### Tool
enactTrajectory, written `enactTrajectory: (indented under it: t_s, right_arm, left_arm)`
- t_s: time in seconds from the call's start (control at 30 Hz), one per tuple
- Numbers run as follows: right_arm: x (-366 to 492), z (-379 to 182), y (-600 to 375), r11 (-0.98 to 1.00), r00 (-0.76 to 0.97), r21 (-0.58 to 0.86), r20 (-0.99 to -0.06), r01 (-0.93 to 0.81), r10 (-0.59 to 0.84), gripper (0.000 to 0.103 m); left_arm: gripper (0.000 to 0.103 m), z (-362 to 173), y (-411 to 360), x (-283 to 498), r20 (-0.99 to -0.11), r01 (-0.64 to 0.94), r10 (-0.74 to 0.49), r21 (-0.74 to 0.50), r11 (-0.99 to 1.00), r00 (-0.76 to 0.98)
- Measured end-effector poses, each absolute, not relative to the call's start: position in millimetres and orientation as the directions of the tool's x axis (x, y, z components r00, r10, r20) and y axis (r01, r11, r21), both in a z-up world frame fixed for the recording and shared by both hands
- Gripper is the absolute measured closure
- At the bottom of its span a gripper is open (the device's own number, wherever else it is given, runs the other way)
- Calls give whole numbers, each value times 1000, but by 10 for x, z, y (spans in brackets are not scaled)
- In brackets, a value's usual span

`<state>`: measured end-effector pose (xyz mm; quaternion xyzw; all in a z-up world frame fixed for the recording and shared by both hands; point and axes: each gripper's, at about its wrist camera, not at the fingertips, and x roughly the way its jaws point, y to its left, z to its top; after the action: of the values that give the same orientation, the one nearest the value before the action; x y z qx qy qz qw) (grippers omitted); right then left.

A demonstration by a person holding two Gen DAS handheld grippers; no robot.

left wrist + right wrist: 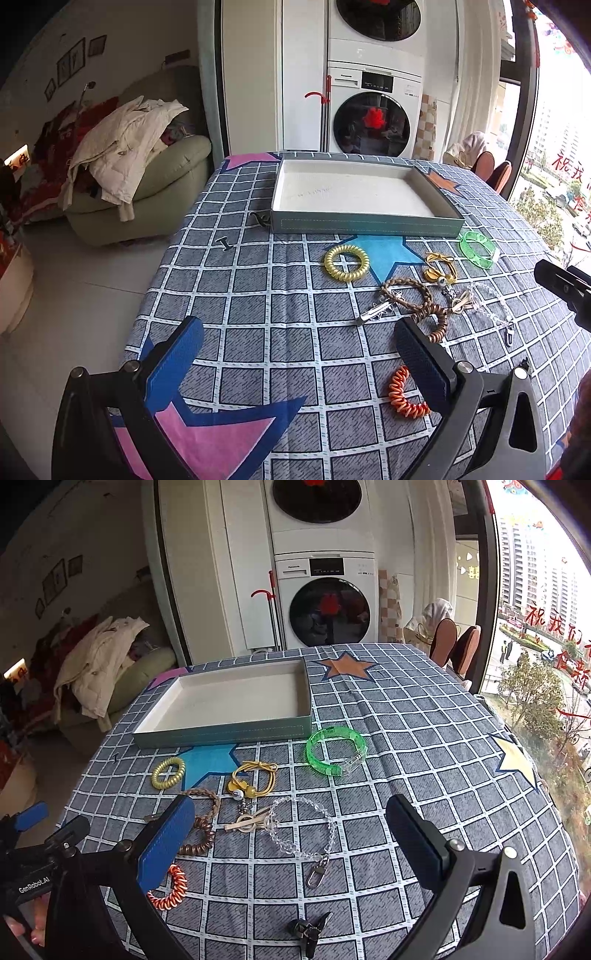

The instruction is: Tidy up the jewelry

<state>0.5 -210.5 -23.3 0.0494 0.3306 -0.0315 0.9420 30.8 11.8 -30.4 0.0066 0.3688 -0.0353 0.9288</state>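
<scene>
A shallow grey-green box [365,223] [221,734] with a white inside stands empty at the table's far side. In front of it lie a yellow coil hair tie [346,263] [168,772], a green bracelet [477,248] [336,751], a yellow cord tie [440,266] [255,777], a brown braided loop [417,301] [201,821], a clear bead chain [303,827] and an orange coil tie [404,395] [170,890]. My left gripper [295,350] is open and empty above the cloth. My right gripper [291,830] is open and empty above the bead chain.
A checked cloth with stars covers the table [258,295] [424,738]. A small dark clip [263,218] lies left of the box, another dark clip [309,932] near the front edge. A sofa with clothes [122,166] stands left, a washing machine [373,122] behind, a window on the right.
</scene>
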Motion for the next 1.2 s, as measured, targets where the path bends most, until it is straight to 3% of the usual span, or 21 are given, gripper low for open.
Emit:
enactTrajectory:
  t_s: [0.87,1.2]
  right_arm:
    - [155,-312,-2133,993,754,73,-657,89,-19,0]
    - [528,-377,-2434,991,700,70,-713,111,-28,0]
  left_arm:
    - [0,-401,139,468,-714,58,-46,-7,998,699]
    - [0,-623,264,1003,-794,51,-62,-39,998,605]
